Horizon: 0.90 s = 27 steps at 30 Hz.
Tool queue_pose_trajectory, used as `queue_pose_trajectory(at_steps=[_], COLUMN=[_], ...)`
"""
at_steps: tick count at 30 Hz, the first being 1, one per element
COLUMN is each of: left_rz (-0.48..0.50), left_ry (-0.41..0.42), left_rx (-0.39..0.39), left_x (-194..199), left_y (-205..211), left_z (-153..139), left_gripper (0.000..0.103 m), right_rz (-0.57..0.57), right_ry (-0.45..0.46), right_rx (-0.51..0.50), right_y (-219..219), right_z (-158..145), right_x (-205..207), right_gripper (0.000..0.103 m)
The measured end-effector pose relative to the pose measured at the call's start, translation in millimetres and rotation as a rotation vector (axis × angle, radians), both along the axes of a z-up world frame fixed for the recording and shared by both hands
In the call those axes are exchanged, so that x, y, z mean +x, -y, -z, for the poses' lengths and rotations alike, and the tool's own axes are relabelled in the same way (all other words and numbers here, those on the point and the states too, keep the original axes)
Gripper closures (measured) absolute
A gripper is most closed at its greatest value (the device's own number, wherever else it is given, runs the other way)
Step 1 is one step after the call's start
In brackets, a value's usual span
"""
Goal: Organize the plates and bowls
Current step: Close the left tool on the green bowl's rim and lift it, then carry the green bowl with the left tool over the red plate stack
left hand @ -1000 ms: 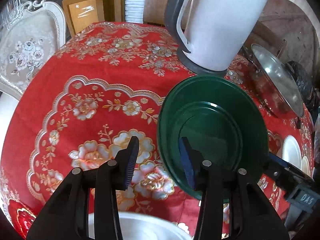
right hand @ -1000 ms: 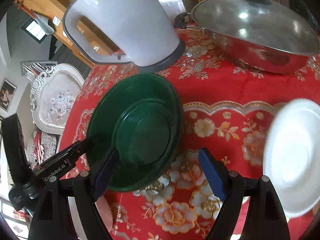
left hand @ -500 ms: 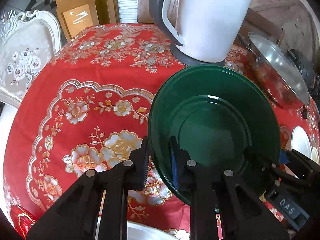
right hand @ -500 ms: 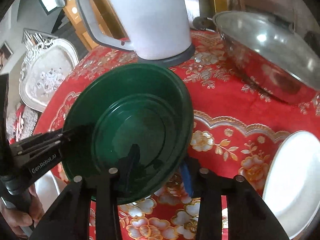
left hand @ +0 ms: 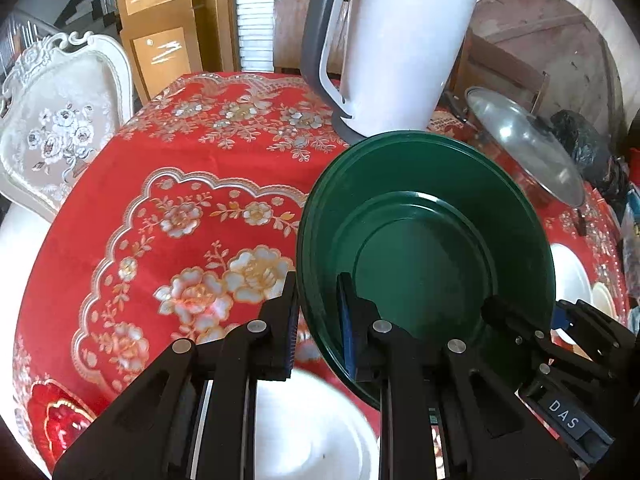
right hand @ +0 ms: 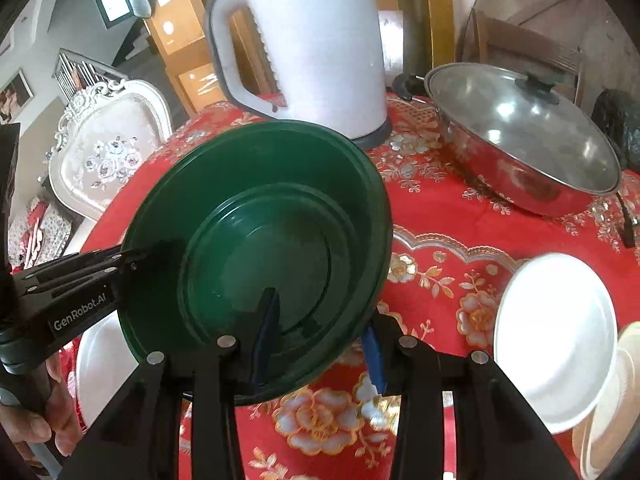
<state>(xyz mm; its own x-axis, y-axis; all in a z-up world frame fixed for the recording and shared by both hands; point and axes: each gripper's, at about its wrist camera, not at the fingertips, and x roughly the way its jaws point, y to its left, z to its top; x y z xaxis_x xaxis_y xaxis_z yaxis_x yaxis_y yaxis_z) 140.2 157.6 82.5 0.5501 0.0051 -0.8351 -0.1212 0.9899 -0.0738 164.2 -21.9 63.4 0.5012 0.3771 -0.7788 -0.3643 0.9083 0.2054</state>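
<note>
A dark green bowl (left hand: 436,240) is held tilted above the red floral tablecloth (left hand: 180,208). My left gripper (left hand: 318,320) is shut on its left rim, one finger inside and one outside. My right gripper (right hand: 320,340) is shut on its near right rim; the bowl fills the middle of the right wrist view (right hand: 256,248). A white bowl (left hand: 308,428) lies under my left gripper. A white plate (right hand: 556,344) lies at the right, with another white dish (right hand: 608,412) beside it.
A white electric kettle (left hand: 392,48) stands just behind the green bowl. A steel wok with a glass lid (right hand: 524,140) sits at the back right. An ornate white chair (left hand: 56,136) stands beyond the table's left edge.
Both grippers have closed on the green bowl's rim, the left first and then the right. The bowl has come up off the cloth and tilted.
</note>
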Motion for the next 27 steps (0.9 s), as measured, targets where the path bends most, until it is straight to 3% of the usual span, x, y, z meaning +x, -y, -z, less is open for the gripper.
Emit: queue_pose_trajectory(at_steps=[13,27], left_rz=[-0.055,-0.142], left_ry=[0.044,0.067], left_rx=[-0.020,-0.077], left_x=[-78,-160], left_y=[-32,-78], left_z=[-31,-32], left_gripper=[0.085,0.085], right_rz=[-0.080,-0.189], right_ry=[0.047,0.075], right_rx=[0.021,0.025], right_y=[-20,-60], right_z=[-28,-31], right_x=[-52,-110], right_gripper=[0.061,0.061])
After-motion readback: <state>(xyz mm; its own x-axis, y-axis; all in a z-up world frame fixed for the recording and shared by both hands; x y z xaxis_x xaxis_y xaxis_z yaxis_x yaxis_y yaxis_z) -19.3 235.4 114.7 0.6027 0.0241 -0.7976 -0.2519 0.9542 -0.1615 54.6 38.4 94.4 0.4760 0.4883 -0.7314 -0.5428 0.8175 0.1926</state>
